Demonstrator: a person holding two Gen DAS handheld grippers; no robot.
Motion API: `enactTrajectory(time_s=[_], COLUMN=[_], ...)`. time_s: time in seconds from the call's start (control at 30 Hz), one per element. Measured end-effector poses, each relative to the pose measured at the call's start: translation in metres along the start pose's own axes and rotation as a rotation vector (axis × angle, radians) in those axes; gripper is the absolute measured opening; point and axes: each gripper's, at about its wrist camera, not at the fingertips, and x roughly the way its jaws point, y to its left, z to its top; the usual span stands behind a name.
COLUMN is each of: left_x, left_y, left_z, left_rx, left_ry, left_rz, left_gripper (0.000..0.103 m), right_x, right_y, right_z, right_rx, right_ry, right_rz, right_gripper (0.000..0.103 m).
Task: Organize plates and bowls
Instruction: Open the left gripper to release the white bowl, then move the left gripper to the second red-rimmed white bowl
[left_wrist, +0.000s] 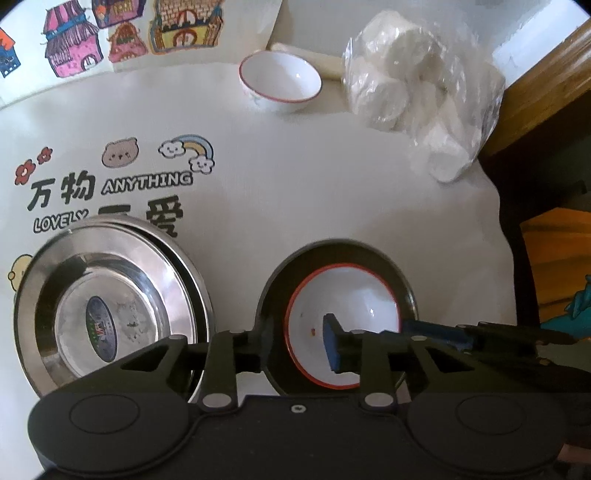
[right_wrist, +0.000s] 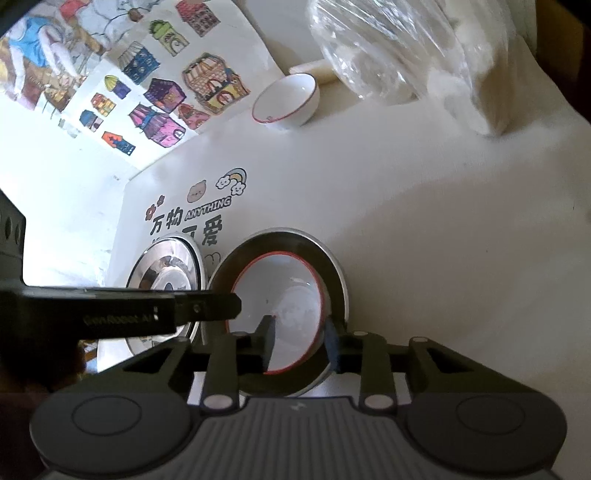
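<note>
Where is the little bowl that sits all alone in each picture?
Left wrist view: the lone bowl sits top centre, left of the plastic bag.
Right wrist view: the lone bowl sits upper centre, below-left of the plastic bag.
Shared landmark: the rainbow sticker on the tablecloth.
</note>
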Motion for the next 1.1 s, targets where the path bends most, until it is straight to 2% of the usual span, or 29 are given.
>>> enactTrajectory(time_s=[0.13, 0.17, 0.23, 0.4, 0.57, 0.63, 0.77, 1.1], left_x=[-0.006, -0.007, -0.009, -0.009, -0.003, -0.001, 0.005, 0.019], left_y=[-0.001, -0.001, 0.000, 0.003, 0.009, 0.015, 0.029, 0.059], left_z=[0.002, 0.003, 0.006, 0.017, 0.028, 0.033, 0.045, 0.083], left_rx=[-0.019, -0.024, -0.035, -0.061, -0.098, -0.119, -0.186, -0.279], left_ry=[-0.028, -0.035, -0.049, -0.076, -0.084, -0.088, -0.093, -0.217], left_rz=[0.001, 0.004, 0.008, 0.034, 0.100, 0.119, 0.130, 0.167], left_gripper=[0.041, 0.045, 0.052, 0.079, 0.090, 0.091, 0.101, 0.102], right_x=[-0.004, -0.007, -0.011, -0.015, -0.018, -0.018, -0.016, 0.014], right_y=[0.000, 0.001, 0.001, 0.000, -0.011, -0.017, -0.029, -0.046], right_z=[0.002, 0.003, 0.005, 0.010, 0.019, 0.024, 0.034, 0.077], right_rx=[-0.030, -0.039, -0.055, -0.078, -0.062, -0.049, -0.007, 0.119], right_ry=[-0.009, -0.014, -0.024, -0.036, -0.055, -0.065, -0.100, -0.153], right_rz=[0.006, 0.012, 0.026, 0.019, 0.031, 0.037, 0.037, 0.057], right_gripper=[0.044, 0.047, 0.059, 0.075, 0.092, 0.100, 0.103, 0.103])
